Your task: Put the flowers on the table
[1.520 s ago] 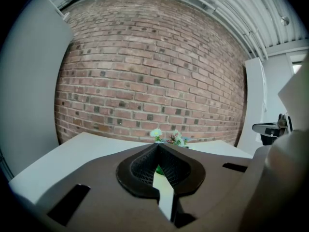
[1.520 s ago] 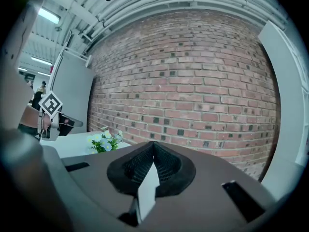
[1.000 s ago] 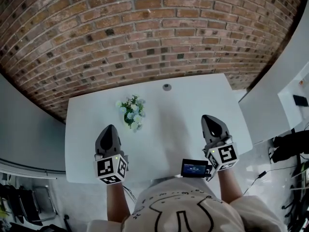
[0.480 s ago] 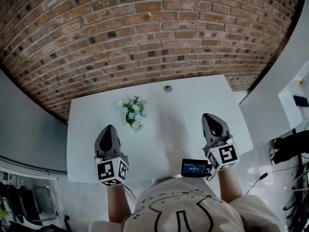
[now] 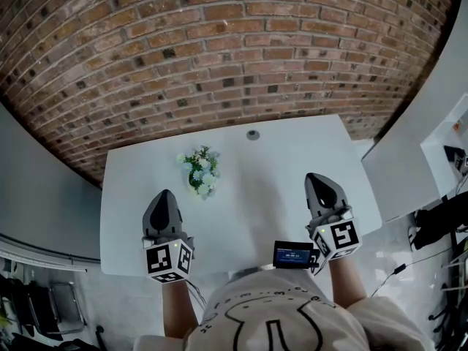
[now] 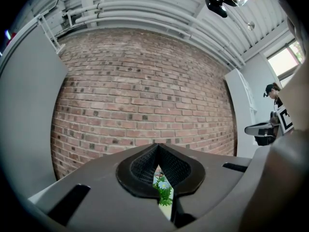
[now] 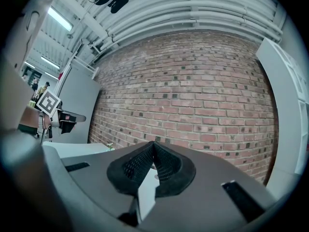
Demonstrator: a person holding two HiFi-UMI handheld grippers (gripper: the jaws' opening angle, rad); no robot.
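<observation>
Barely any shift since earlier: left gripper [image 5: 164,196] and right gripper [image 5: 318,179] both with jaws pressed together, empty. Flowers [image 5: 199,170] on surface [image 5: 278,167], 1 o'clock of left gripper.

Brick wall [image 5: 234,42] at the back — a small lit-screen device [image 5: 295,254] nearer.

flowers [image 5: 199,171] on table [image 5: 256,159], left-rear | left gripper [image 5: 163,196] before flowers | right gripper [image 5: 320,179] at right

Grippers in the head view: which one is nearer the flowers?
The left gripper: the flowers stand on the table just ahead of it; the right gripper is farther off, across the table.
</observation>
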